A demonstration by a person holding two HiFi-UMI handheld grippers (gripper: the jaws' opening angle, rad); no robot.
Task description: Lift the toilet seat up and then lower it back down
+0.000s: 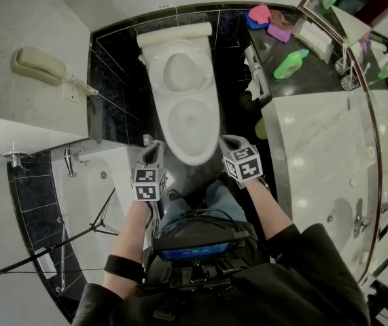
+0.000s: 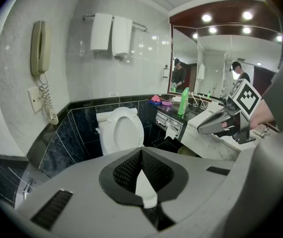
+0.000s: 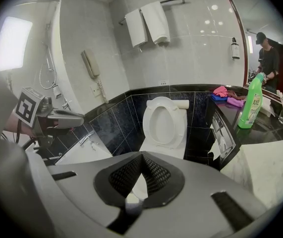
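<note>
Toilet seat (image 1: 154,66): raised, standing at the back of the toilet bowl (image 1: 191,124), against the tank. Room: bathroom, black tile floor (image 1: 122,80) around the bowl, pale wall above. Marble counter (image 1: 316,161) on the bowl's right in the head view, bathtub (image 1: 88,195) on its left. Left gripper (image 1: 151,148) and right gripper (image 1: 231,143) hover near the bowl's front, one either side. Fingers of each are pressed together, nothing between them. Seat lies across the bowl from both sets of fingertips, well apart. Seat's long axis runs near upright; its open ring faces the grippers, front edge pointing up.
</note>
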